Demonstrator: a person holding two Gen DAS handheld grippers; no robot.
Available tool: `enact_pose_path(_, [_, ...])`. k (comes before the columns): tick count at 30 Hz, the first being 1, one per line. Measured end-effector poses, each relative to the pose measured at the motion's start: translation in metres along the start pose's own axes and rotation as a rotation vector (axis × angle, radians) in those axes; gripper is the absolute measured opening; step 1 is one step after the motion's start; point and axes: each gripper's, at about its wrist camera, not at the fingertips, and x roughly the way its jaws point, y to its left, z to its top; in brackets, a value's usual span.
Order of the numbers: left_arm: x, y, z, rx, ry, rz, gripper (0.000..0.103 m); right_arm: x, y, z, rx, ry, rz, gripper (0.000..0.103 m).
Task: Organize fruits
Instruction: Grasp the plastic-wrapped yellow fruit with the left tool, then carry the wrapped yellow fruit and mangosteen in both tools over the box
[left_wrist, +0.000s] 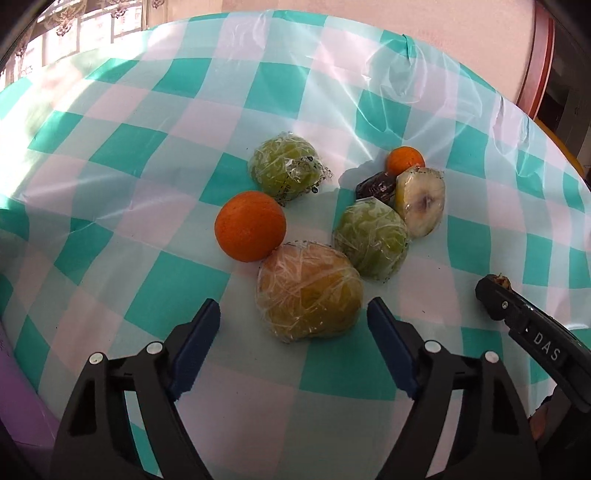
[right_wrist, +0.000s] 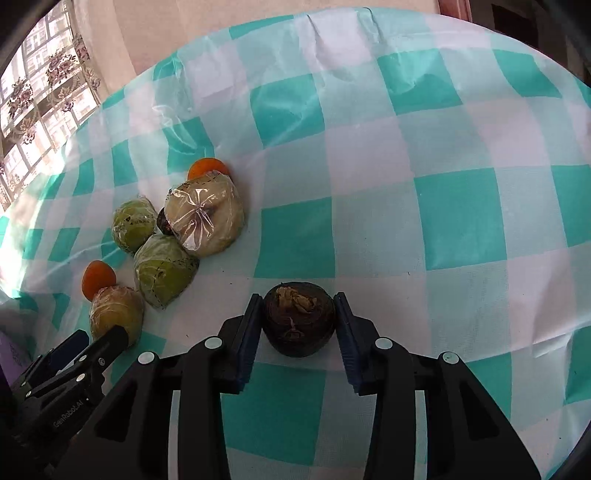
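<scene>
Now, your left tongs (left_wrist: 293, 317) stand released astride the film-wrapped yellow-green fruit (left_wrist: 309, 290) at twelve o'clock, pads not touching it; a bare orange ball-shaped fruit (left_wrist: 250, 226) touches it at eleven and crowds the lift. Your right tongs (right_wrist: 298, 319) are clenched on the dark brown round fruit (right_wrist: 299, 319), resting on the teal-checked table (right_wrist: 443, 184), well apart at three o'clock.

The tablecloth (left_wrist: 155, 155) looks like thin, glossy plastic sheeting, creased and glinting in the sun. The green and yellowish fruits, such as the near one (left_wrist: 308, 291), are sealed in crinkled, shiny clear film. The orange (left_wrist: 250, 226) has a matt, finely pebbled skin. The dark fruit (right_wrist: 300, 318) looks dull and rough, with a dry papery tuft. Both grippers (left_wrist: 293, 317) (right_wrist: 299, 321) are matt black plastic with ribbed blue pads and bright metal pins.
</scene>
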Motion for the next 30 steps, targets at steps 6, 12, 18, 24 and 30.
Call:
enact_pose_path(6, [0.013, -0.020, 0.007, 0.055, 0.033, 0.040, 0.082, 0.000, -0.003, 0.000, 0.019, -0.003, 0.019, 0.040])
enact_pose_path(12, [0.016, -0.021, 0.011, 0.031, 0.022, 0.100, 0.063, 0.002, -0.002, 0.004, 0.026, -0.001, 0.026, 0.040])
enact_pose_path(18, [0.001, 0.003, 0.007, -0.087, -0.043, 0.014, 0.061, 0.003, -0.005, 0.005, 0.050, -0.006, 0.048, 0.040])
enact_pose_path(24, [-0.015, 0.010, -0.009, -0.111, -0.055, -0.028, 0.061, 0.001, -0.009, 0.005, 0.074, -0.012, 0.073, 0.040])
enact_pose_path(30, [-0.025, 0.020, -0.029, -0.159, -0.034, -0.049, 0.061, -0.003, -0.012, 0.004, 0.088, -0.019, 0.108, 0.039])
